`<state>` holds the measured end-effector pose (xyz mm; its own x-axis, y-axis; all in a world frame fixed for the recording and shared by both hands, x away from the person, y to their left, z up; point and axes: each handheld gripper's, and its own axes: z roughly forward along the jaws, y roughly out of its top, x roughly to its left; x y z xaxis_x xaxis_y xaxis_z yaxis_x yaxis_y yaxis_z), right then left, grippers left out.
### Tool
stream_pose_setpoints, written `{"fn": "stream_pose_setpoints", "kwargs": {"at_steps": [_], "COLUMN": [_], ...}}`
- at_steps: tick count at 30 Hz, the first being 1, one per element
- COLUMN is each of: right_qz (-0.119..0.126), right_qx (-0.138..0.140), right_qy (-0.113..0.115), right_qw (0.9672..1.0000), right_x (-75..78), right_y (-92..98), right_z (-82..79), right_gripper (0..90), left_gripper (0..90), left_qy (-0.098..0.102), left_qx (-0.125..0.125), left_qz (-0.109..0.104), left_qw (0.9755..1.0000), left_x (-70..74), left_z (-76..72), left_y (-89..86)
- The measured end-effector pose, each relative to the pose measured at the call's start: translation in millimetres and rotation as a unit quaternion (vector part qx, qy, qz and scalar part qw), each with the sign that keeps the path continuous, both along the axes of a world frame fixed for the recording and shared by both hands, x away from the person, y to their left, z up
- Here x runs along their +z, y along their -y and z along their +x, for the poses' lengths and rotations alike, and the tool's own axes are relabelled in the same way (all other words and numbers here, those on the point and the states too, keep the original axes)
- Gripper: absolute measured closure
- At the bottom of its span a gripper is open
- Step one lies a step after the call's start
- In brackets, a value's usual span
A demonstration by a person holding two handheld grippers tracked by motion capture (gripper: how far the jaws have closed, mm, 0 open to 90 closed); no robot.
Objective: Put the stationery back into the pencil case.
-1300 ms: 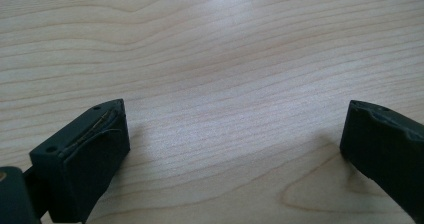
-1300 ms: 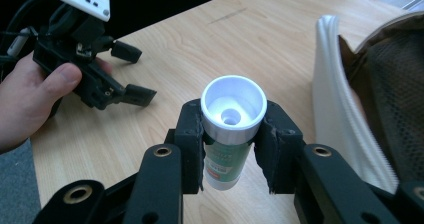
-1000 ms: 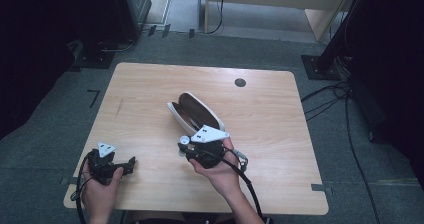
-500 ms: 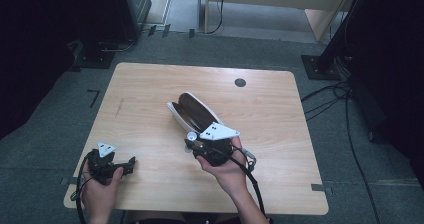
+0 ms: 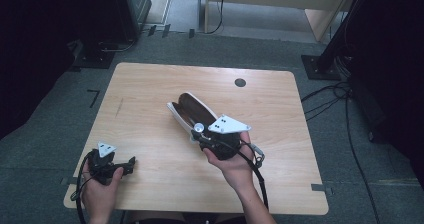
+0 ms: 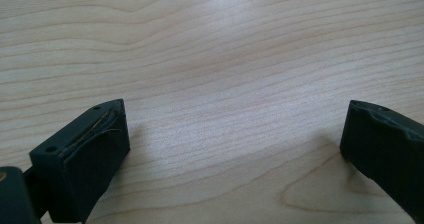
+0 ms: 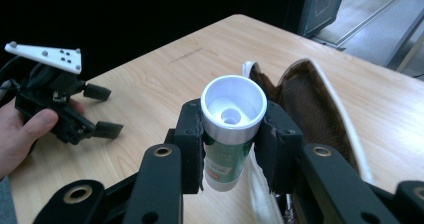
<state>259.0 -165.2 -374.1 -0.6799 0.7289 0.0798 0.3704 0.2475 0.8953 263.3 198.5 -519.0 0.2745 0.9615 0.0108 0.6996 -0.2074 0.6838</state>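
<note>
My right gripper (image 7: 233, 140) is shut on a small tube (image 7: 231, 115) with a white cap and a green label, held cap-up off the table. In the high view this gripper (image 5: 201, 135) and the tube (image 5: 198, 128) hang at the near end of an open pouch (image 5: 191, 108). The pouch (image 7: 311, 100) is brown inside with a white rim and lies on the wooden table (image 5: 150, 84). My left gripper (image 5: 132, 164) rests low over the table's near left corner, open, with only bare wood between its jaws (image 6: 235, 139). The right gripper view has it (image 7: 106, 110) at the left, held in a hand.
A round dark cable hole (image 5: 240, 82) sits near the table's far edge. Black stands (image 5: 325, 64) and cables (image 5: 330, 99) lie on the grey floor around the table. Bare wood stretches to the left of the pouch.
My right hand has risen and drifted right with the tube, closer to the pouch's near end. The left hand has stayed put.
</note>
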Motion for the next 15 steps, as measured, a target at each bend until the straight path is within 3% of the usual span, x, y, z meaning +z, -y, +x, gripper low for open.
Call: {"fn": "stream_pose_setpoints", "kwargs": {"at_steps": [15], "right_qz": [0.006], "right_qx": [-0.025], "right_qy": [0.019], "right_qw": [0.9995], "right_x": [18.7], "right_y": [8.7], "right_z": [11.3], "right_gripper": [66.0], "left_gripper": [0.0], "left_qy": [0.0], "left_qx": [0.0], "left_qz": [0.0], "left_qw": [1.0], "left_x": [0.0], "left_z": [0.0], "left_y": [0.0]}}
